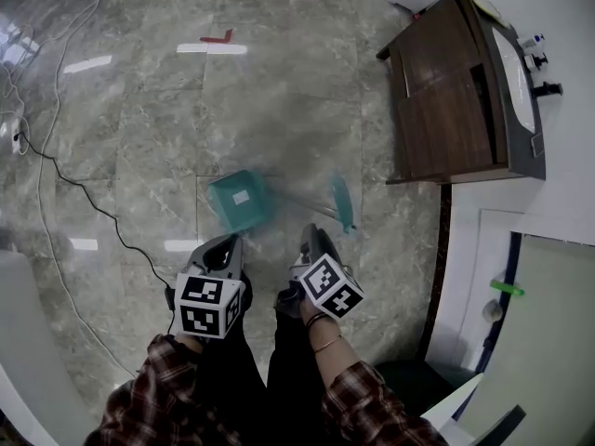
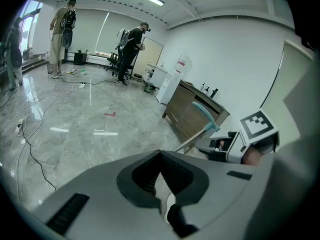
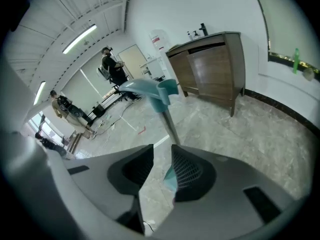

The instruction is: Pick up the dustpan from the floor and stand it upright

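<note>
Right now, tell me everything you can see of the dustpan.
The dustpan is teal plastic: a boxy scoop with a pale label, a thin metal rod and a curved teal grip. Blurred in the head view, it sits just ahead of both grippers, scoop before the left gripper, grip by the right gripper. The rod slants up, so the grip is off the floor. Teal shows between the right gripper's open jaws; whether they touch it I cannot tell.

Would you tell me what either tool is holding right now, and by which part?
Nothing looks gripped. The right tool has its jaws apart, the dustpan's pole rising just past them; the left tool is shut and empty.
</note>
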A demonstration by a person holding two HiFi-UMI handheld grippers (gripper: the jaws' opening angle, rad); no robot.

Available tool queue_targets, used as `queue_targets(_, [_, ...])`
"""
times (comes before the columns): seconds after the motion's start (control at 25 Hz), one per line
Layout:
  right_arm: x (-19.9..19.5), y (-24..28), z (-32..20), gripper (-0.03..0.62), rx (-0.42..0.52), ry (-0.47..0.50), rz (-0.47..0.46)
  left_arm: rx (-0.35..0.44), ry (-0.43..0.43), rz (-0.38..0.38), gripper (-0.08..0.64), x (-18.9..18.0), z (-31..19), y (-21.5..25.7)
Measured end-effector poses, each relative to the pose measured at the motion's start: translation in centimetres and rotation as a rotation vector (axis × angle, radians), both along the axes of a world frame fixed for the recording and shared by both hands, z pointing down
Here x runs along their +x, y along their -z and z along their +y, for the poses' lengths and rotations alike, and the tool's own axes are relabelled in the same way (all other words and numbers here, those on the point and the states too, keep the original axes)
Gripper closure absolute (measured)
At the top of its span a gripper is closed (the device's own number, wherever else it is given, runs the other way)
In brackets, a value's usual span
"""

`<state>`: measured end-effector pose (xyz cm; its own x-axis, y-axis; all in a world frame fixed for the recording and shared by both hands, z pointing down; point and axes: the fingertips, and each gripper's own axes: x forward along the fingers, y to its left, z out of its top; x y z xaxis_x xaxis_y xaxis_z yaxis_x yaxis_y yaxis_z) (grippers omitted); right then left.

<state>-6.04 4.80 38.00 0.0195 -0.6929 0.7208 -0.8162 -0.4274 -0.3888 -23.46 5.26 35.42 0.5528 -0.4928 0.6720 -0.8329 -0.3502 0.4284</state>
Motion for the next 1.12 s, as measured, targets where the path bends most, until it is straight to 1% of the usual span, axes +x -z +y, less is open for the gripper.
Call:
queue_targets(0.12, [-2.1, 1.2, 1.0, 0.489, -0.018, 0.13, -0.055, 0.022, -0.015, 0.007, 0.558, 0.7, -0.2, 2.5])
queue_targets(0.28, [-5.7, 5.0, 1.4, 0.489, -0.011, 0.318, -0.191, 0.071, -0.034, 0.022, 0.558, 1.4, -0.6, 7.0])
queue_targets(0.36, [-7.1, 7.8, 1.4, 0.489, 0.009, 0.408, -0.212, 0.094, -0.038, 0.028, 0.558, 1.4, -0.5, 9.5])
queue_targets(0.44, [-8.0, 10.8, 1.2, 0.489, 0.038, 0.477, -0.207, 0.116, -0.036, 0.038, 0.558, 1.2, -0.2, 12.0])
queue_targets(0.52, [-8.7, 13.9, 0.4, 0.489, 0.091, 0.535, -0.179, 0.151, -0.044, 0.043, 0.558, 1.1, -0.2, 14.5])
queue_targets(0.68, [-10.1, 20.5, -1.2, 0.491, 0.217, 0.663, -0.102, 0.243, -0.096, 0.034, 0.558, 0.7, -0.6, 19.1])
queue_targets(0.76, [-10.8, 23.8, -1.5, 0.491, 0.278, 0.713, -0.066, 0.285, -0.106, 0.041, 0.558, 0.3, -0.8, 21.3])
queue_targets(0.84, [-11.2, 27.3, -1.9, 0.491, 0.346, 0.756, -0.003, 0.332, -0.109, 0.058, 0.558, 0.2, -1.5, 23.8])
queue_targets(0.92, [-11.2, 30.7, -1.7, 0.497, 0.408, 0.798, 0.079, 0.373, -0.123, 0.075, 0.558, 0.6, -1.5, 26.3])
queue_targets(1.04, [-10.6, 34.6, -0.7, 0.542, 0.466, 0.829, 0.18, 0.413, -0.162, 0.094, 0.558, 1.2, -0.5, 29.2])
queue_targets(1.08, [-10.3, 35.5, -0.4, 0.57, 0.478, 0.827, 0.196, 0.419, -0.167, 0.102, 0.558, 1.4, -0.2, 29.9])
queue_targets(1.12, [-10.1, 36.1, 0.0, 0.58, 0.487, 0.819, 0.201, 0.421, -0.167, 0.111, 0.558, 1.5, 0.1, 30.4])
